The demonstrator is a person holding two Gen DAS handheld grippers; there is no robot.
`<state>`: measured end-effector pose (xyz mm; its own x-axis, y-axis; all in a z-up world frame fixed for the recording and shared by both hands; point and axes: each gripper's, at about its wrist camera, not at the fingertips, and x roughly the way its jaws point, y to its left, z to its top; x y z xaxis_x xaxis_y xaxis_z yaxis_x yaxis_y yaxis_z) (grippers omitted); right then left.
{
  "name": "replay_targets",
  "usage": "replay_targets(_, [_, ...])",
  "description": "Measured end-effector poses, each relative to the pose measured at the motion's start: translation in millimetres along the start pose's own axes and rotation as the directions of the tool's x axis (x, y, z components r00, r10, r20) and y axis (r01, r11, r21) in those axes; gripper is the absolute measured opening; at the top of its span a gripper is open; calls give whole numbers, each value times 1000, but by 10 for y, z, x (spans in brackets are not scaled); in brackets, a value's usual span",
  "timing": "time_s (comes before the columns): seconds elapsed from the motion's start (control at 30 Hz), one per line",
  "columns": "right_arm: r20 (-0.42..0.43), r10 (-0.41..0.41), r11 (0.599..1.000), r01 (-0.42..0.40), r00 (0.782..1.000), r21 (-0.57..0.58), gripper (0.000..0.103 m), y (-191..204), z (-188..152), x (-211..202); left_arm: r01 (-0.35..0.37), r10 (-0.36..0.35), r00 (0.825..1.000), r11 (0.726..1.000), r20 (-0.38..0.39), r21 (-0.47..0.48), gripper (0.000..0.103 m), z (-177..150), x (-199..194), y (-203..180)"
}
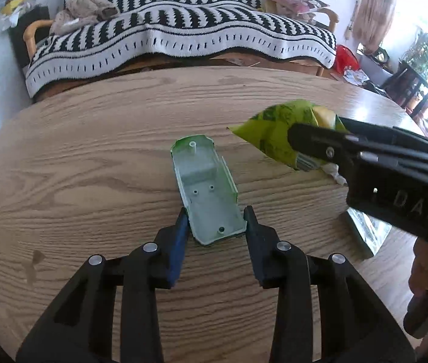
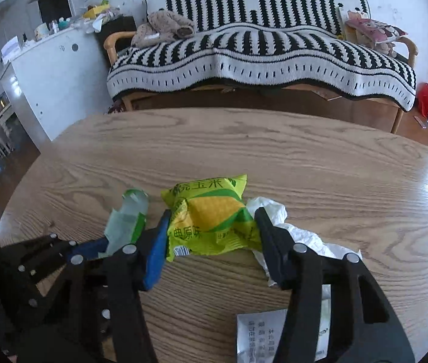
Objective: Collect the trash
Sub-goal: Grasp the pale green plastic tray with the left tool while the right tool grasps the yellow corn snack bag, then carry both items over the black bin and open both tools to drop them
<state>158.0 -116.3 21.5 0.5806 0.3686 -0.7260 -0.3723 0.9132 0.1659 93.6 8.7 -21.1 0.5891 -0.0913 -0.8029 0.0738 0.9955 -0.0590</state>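
Observation:
A pale green plastic shell piece [image 1: 206,190] lies on the wooden table [image 1: 93,157]. My left gripper [image 1: 216,217] has its fingers on both sides of the piece's near end, touching it. My right gripper [image 2: 212,220] is shut on a yellow-green corn snack wrapper [image 2: 211,214] and holds it a little above the table; it shows in the left wrist view [image 1: 277,134] too. The plastic piece [image 2: 127,220] and my left gripper [image 2: 93,251] appear at the left of the right wrist view.
A crumpled white tissue [image 2: 286,230] lies behind the wrapper. A flat silver-white packet [image 2: 262,332] lies near the table's front right, also seen in the left wrist view [image 1: 365,230]. A sofa with a striped blanket [image 1: 183,30] stands beyond the table.

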Motion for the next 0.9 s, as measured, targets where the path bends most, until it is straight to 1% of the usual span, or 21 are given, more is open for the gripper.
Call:
replay_targets(0.17, [1,13,1000,-14,1000,23,54,-18,3,-66,13,-13,1000,1000,13,-19,36,1,-79,26])
replay_targets(0.4, [4,27,999,-27,1000,24,54,-8,8,-137,28,-28,999,1000,18,-12,36,0,-157,-29])
replay_targets(0.53, [22,27,999,-28,999,27,54,-2,37,-259,56,-56,998,998,22,-25,36,9,-246,-63])
replay_targets(0.6, [50,19,999,-21,999,38,54,-34,57,-410,68,-67,997,997,30,-24,36,21,-309,-102])
replay_targets(0.67, [91,14,997,-20,996,72,54,-112,86,-619,62,-62,997,998,48,-11,36,27,-395,-158])
replay_targets(0.77, [170,19,990,-43,985,137,54,-257,74,-1035,56,-58,993,998,104,25,36,14,-678,-342])
replay_targets(0.83, [212,21,984,-58,977,170,54,-329,-45,-1330,76,-79,989,997,123,31,36,-43,-876,-481])
replay_targets(0.9, [239,22,978,-70,971,195,54,-431,-289,-1669,109,-114,986,993,123,45,36,-157,-1061,-672])
